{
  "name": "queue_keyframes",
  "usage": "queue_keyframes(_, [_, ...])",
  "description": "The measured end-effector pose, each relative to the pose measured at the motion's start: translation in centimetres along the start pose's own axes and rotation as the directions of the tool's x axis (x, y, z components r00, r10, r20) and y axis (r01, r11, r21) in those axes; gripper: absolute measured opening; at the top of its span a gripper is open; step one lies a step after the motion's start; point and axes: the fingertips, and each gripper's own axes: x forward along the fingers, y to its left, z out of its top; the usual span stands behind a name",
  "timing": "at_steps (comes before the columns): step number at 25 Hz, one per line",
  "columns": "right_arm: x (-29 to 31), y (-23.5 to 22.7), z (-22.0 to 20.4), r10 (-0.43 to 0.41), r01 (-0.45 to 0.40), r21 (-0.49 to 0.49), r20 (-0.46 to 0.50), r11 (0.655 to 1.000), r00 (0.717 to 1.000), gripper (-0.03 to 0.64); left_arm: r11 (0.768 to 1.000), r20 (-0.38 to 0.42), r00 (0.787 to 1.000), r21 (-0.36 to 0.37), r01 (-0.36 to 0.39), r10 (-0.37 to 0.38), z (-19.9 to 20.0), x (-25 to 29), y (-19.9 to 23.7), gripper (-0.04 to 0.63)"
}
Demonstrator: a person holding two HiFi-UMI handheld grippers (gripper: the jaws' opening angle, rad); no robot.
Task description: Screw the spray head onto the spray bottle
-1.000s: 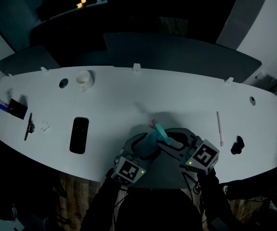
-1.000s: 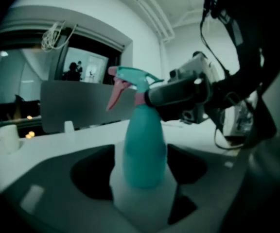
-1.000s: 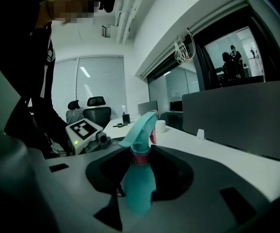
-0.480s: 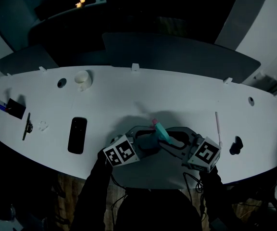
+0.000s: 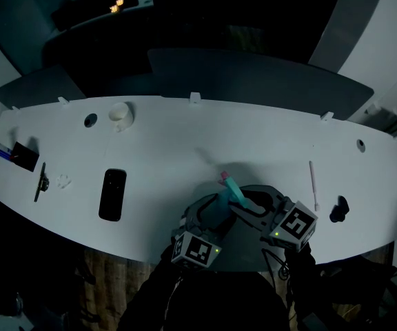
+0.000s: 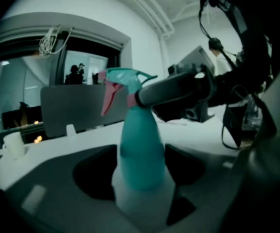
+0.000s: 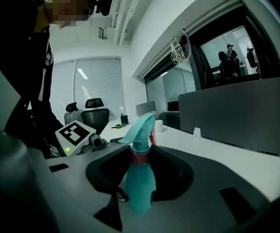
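Here's the long white curved table [image 5: 185,136], and right at its near edge both tools are on the job. The left gripper [image 6: 142,171] has the teal plastic spray bottle [image 6: 140,149] upright between its jaws; they have just been closing a touch and now the dark pads sit against the wide lower body on both sides. The right gripper [image 7: 141,169] comes in from the other side, higher up, its jaws narrow and clamped around the neck. So the bottle is held between the two, in front of the person; whether its base touches the tabletop I cannot tell. A flat black phone [image 5: 113,194] lies well off to the left, out of play. Up top, the teal spray head [image 6: 125,76] is seated on the neck, and the right jaws bite its pink screw collar [image 7: 141,157], with the pink trigger [image 6: 108,93] hanging free below the nozzle. My read: this bottle is light, thin-walled and smooth, so it will dent if squeezed hard and may spin in the pads. Best hold is low on the broad body for the anchor, and the ribbed collar for turning, never the trigger, which would just flex.
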Motion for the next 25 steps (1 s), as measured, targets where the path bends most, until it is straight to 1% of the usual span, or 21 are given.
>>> queue_keyframes(2, [0.1,-0.1,0.0,0.005,-0.005,-0.004,-0.004,1.000,1.000,0.137,0.995,-0.018,0.996,0.055,0.083,-0.083,-0.4,-0.6,0.7,0.312])
queue_keyframes(3, [0.1,-0.1,0.1,0.010,-0.010,-0.007,-0.007,1.000,1.000,0.137,0.988,-0.031,0.991,0.072,0.134,-0.132,-0.6,-0.8,1.1,0.311])
queue_keyframes(4, [0.2,-0.2,0.1,0.017,-0.017,-0.010,-0.009,1.000,1.000,0.137,0.978,-0.036,0.980,0.076,0.196,-0.194,-0.6,-1.0,1.4,0.311])
queue_keyframes(5, [0.2,-0.2,0.1,0.026,-0.026,-0.011,-0.010,1.000,1.000,0.137,0.960,-0.033,0.963,0.074,0.270,-0.268,-0.3,-1.1,1.5,0.311])
queue_keyframes(6, [0.1,-0.2,0.0,0.036,-0.036,-0.013,-0.009,0.999,0.999,0.137,0.935,-0.029,0.937,0.074,0.348,-0.347,0.0,-1.2,1.4,0.310])
queue_keyframes(8, [0.1,-0.2,-0.3,0.052,-0.052,-0.019,-0.009,0.998,0.999,0.137,0.874,-0.044,0.879,0.093,0.478,-0.475,0.3,-1.1,0.9,0.304])
queue_keyframes(9, [0.1,-0.2,-0.3,0.057,-0.057,-0.017,-0.010,0.998,0.998,0.137,0.847,-0.062,0.854,0.107,0.520,-0.517,0.3,-0.8,0.7,0.291])
queue_keyframes(10, [0.1,-0.2,-0.2,0.060,-0.060,-0.011,-0.010,0.998,0.998,0.137,0.827,-0.078,0.835,0.118,0.550,-0.544,0.2,-0.4,0.5,0.274])
queue_keyframes(11, [0.1,-0.2,-0.1,0.060,-0.060,0.000,-0.010,0.998,0.998,0.137,0.813,-0.086,0.822,0.121,0.570,-0.563,0.1,-0.1,0.4,0.273])
queue_keyframes(12, [0.0,-0.3,0.0,0.058,-0.058,0.010,-0.010,0.998,0.998,0.137,0.804,-0.086,0.812,0.117,0.583,-0.577,0.1,0.2,0.4,0.273])
queue_keyframes(14, [-0.2,-0.5,0.1,0.060,-0.060,0.023,-0.010,0.998,0.998,0.137,0.798,-0.079,0.805,0.110,0.593,-0.588,0.4,0.4,0.3,0.273])
queue_keyframes(15, [-0.3,-0.6,0.1,0.062,-0.062,0.025,-0.012,0.998,0.998,0.137,0.800,-0.074,0.807,0.108,0.590,-0.585,0.5,0.5,0.2,0.273])
queue_keyframes(16, [-0.3,-0.6,0.1,0.062,-0.062,0.025,-0.015,0.998,0.998,0.137,0.807,-0.069,0.814,0.107,0.581,-0.577,0.5,0.5,0.1,0.273])
queue_keyframes(17, [-0.4,-0.6,0.1,0.061,-0.060,0.023,-0.018,0.998,0.998,0.137,0.818,-0.063,0.825,0.104,0.565,-0.562,0.6,0.4,0.0,0.272])
queue_keyframes(18, [-0.4,-0.6,0.0,0.057,-0.057,0.023,-0.018,0.998,0.998,0.137,0.834,-0.055,0.840,0.098,0.542,-0.540,0.6,0.4,0.0,0.272])
queue_keyframes(20, [-0.4,-0.6,0.0,0.047,-0.047,0.024,-0.016,0.999,0.999,0.137,0.876,-0.031,0.880,0.077,0.476,-0.475,0.7,0.4,-0.1,0.272])
queue_keyframes(22, [-0.4,-0.7,0.0,0.034,-0.034,0.024,-0.012,0.999,0.999,0.137,0.924,-0.005,0.925,0.052,0.379,-0.379,0.7,0.5,0.0,0.272])
queue_keyframes(23, [-0.4,-0.8,0.0,0.027,-0.027,0.022,-0.010,0.999,1.000,0.137,0.948,0.006,0.948,0.037,0.317,-0.318,0.7,0.5,0.0,0.272])
queue_keyframes(25, [-0.5,-0.9,0.0,0.011,-0.011,0.018,-0.009,1.000,1.000,0.137,0.986,0.020,0.986,0.010,0.165,-0.165,0.7,0.6,-0.1,0.273])
